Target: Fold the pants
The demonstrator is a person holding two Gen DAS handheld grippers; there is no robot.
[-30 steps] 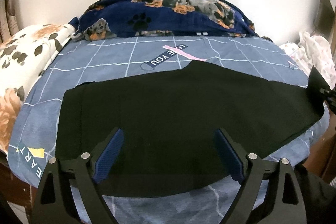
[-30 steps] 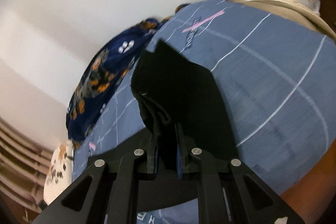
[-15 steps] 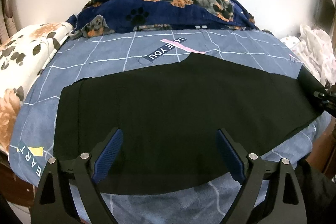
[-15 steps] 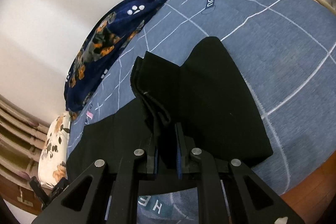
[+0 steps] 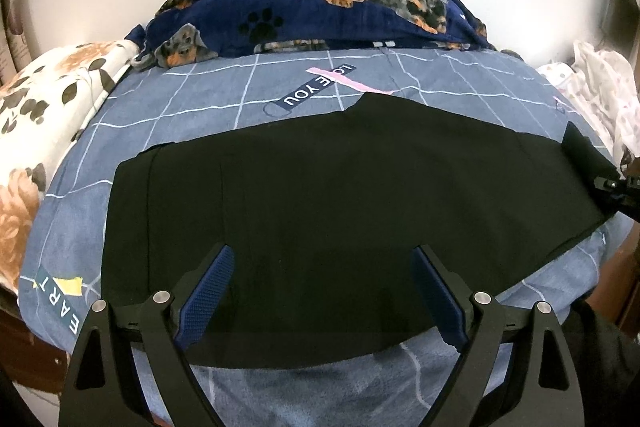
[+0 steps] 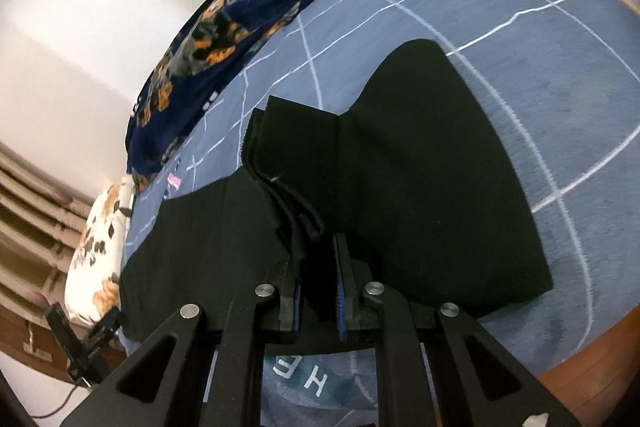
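Black pants (image 5: 320, 195) lie spread flat across a blue grid-patterned bed sheet (image 5: 180, 107). My left gripper (image 5: 324, 291) hovers open above their near edge, nothing between its blue pads. In the right wrist view my right gripper (image 6: 318, 283) is shut on the raised end of the pants (image 6: 420, 155), whose bunched layers stand up from the jaws. That lifted end and the right gripper (image 5: 616, 183) show at the right edge of the left wrist view. The left gripper (image 6: 84, 343) appears at the lower left of the right wrist view.
A dark blue dog-print blanket (image 5: 320, 11) is heaped along the wall behind the sheet. A floral pillow (image 5: 44, 123) lies left, white dotted bedding (image 5: 596, 99) right. The wooden bed edge (image 6: 600, 339) runs below the sheet on the near side.
My right gripper has carried the pants' end leftward and a little lower over the rest of the pants while rolling. The left gripper has stayed put.
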